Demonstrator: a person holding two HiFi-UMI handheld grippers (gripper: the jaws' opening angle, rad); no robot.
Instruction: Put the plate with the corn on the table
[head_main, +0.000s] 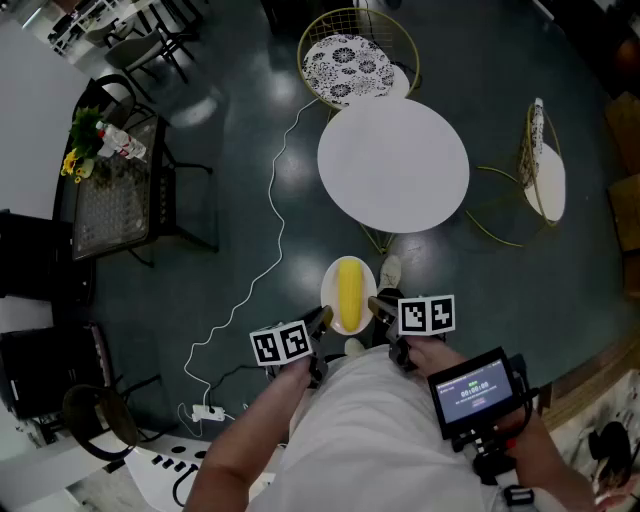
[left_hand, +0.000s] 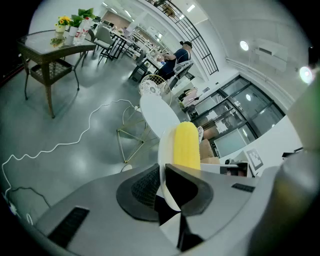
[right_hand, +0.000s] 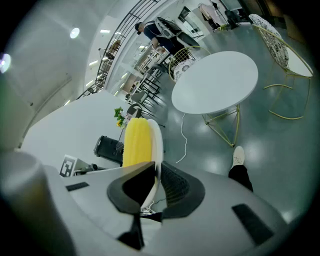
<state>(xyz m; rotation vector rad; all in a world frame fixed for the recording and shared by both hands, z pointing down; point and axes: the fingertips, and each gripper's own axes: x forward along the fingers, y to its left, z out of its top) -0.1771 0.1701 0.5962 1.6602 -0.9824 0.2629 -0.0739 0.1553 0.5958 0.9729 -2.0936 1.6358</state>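
Mid-carry: left gripper (head_main: 322, 322) and right gripper (head_main: 380, 308) fingers pinch white plate (head_main: 329, 288) holding yellow corn (head_main: 350, 290); next, reach round white desk (head_main: 393, 165)

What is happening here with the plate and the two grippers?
A person holds a white plate with a yellow corn cob on it. The left claw and the right claw are each shut on opposite sides of its rim. The plate is in the air over the floor, short of the round white table. It is not yet set down.
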